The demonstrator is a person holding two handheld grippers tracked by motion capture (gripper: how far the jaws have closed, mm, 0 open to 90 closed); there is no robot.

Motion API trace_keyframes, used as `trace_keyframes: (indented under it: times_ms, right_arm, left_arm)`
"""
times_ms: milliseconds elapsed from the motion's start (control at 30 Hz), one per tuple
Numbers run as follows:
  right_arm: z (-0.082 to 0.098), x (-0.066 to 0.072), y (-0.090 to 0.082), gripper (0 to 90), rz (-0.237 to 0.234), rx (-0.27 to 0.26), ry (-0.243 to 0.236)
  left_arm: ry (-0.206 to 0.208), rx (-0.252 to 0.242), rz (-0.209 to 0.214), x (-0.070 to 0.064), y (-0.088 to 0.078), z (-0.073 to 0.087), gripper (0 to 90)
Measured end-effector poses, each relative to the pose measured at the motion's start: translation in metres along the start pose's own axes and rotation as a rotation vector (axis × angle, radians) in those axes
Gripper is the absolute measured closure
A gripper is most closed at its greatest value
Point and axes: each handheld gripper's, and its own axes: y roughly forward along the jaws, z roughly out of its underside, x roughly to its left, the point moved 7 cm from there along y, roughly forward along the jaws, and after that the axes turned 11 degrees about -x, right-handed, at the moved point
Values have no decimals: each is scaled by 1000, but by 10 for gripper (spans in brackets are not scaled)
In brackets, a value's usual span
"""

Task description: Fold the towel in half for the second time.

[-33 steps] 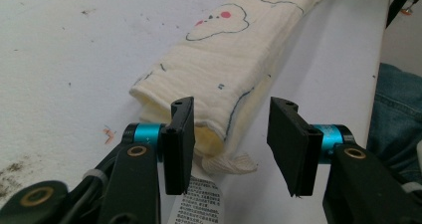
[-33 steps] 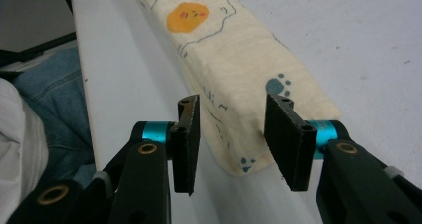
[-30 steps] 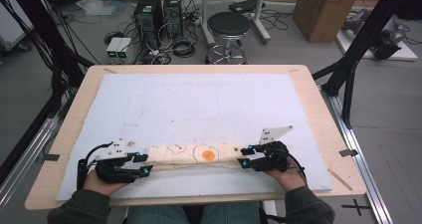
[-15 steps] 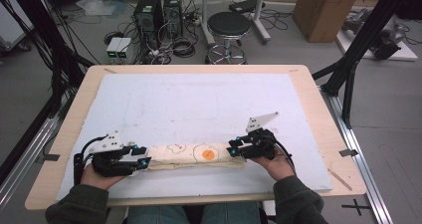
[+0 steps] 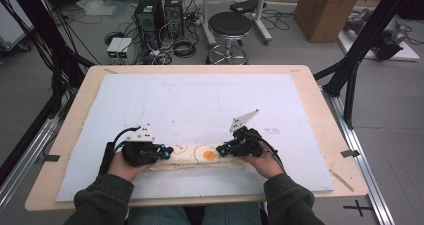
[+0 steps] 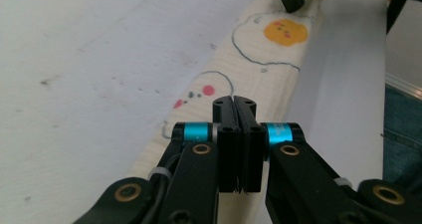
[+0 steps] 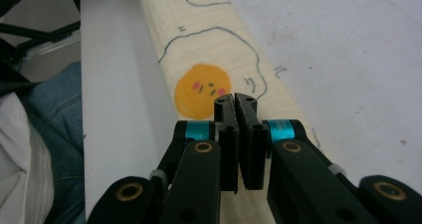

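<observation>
My left gripper (image 5: 167, 151) sits at the left end of the long cream folded cloth printed with fried-egg drawings (image 5: 195, 156), which lies across the near part of the white foam sheet (image 5: 200, 100) covering the pale wooden table (image 5: 320, 100). In the left gripper view its jaws have just been closing and now stand pressed flat together over the cloth (image 6: 259, 59). I cannot make out whether any fabric is pinched between them; the pads hide the spot beneath, and the near end of the cloth is cut off behind the gripper's black arms. From above, my left hand (image 5: 122, 165) covers most of that gripper's body, so the cloth's left edge is lost there.

Toward the middle, the orange yolk (image 5: 209, 156) shows plainly in the high view, while the fainter outlined drawing to its left is hard to read at that size.

My right gripper (image 5: 222, 149) rests at the cloth's right portion, just beside the yolk. Its jaws have also just been closing and are clenched tight, tips over the cloth (image 7: 209, 45) at the yolk's (image 7: 201, 90) edge. Whether they grip fabric I cannot tell. My right hand (image 5: 265, 162) hides the cloth's right end.
</observation>
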Motion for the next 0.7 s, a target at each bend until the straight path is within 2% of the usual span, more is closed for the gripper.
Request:
trace_keyframes:
  times_ms: [100, 200, 433, 500, 600, 700]
  right_arm:
    - [4, 1, 3, 889, -2, 19, 16]
    - [11, 2, 5, 889, -9, 39, 19]
    - [23, 1, 4, 888, -1, 66, 21]
    - [25, 1, 2, 888, 1, 67, 23]
    - [29, -1, -3, 888, 8, 66, 30]
    - [34, -2, -9, 888, 16, 56, 45]
  left_arm:
    - [1, 37, 14, -3, 7, 7, 887]
    - [11, 80, 7, -3, 8, 15, 886]
    - [31, 118, -17, -1, 6, 22, 875]
    - [22, 111, -23, 0, 4, 25, 867]
    - [-22, 83, -25, 4, -2, 32, 867]
    - [-26, 84, -38, 5, -7, 35, 867]
